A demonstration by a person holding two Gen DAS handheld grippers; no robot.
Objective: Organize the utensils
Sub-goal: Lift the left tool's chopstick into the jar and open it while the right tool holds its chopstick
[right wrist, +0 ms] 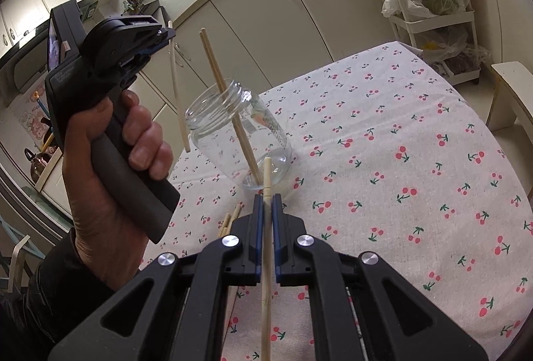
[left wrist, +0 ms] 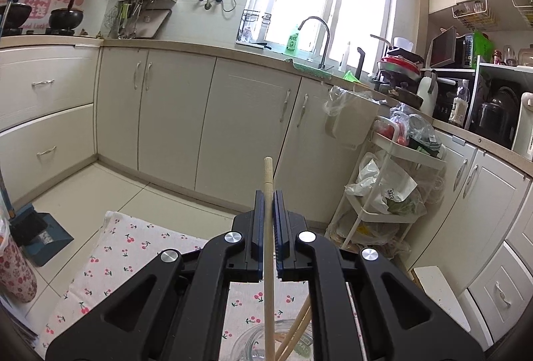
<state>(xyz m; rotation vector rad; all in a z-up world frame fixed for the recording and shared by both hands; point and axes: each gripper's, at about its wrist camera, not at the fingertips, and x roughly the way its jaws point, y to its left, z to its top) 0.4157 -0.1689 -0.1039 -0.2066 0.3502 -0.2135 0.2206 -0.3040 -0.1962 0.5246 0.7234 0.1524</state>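
Observation:
A clear glass jar (right wrist: 238, 131) stands on the cherry-print tablecloth (right wrist: 383, 144) with chopsticks (right wrist: 230, 108) leaning inside it. In the right wrist view my left gripper (right wrist: 165, 32), held in a hand, hangs above and left of the jar, shut on a pale chopstick (right wrist: 178, 88) that points down just left of the jar's mouth. My right gripper (right wrist: 266, 199) is shut on another chopstick (right wrist: 266, 227), just in front of the jar's base. In the left wrist view my left gripper (left wrist: 269, 194) grips its chopstick (left wrist: 269, 247) above the jar (left wrist: 276, 341) and the chopsticks (left wrist: 296, 331) in it.
Several more chopsticks (right wrist: 230, 221) lie on the cloth beside my right gripper. White cabinets (left wrist: 206, 118) run behind the table. A white trolley (left wrist: 389, 181) with bags stands at the table's far right, and a stool (right wrist: 513, 94) is at the right edge.

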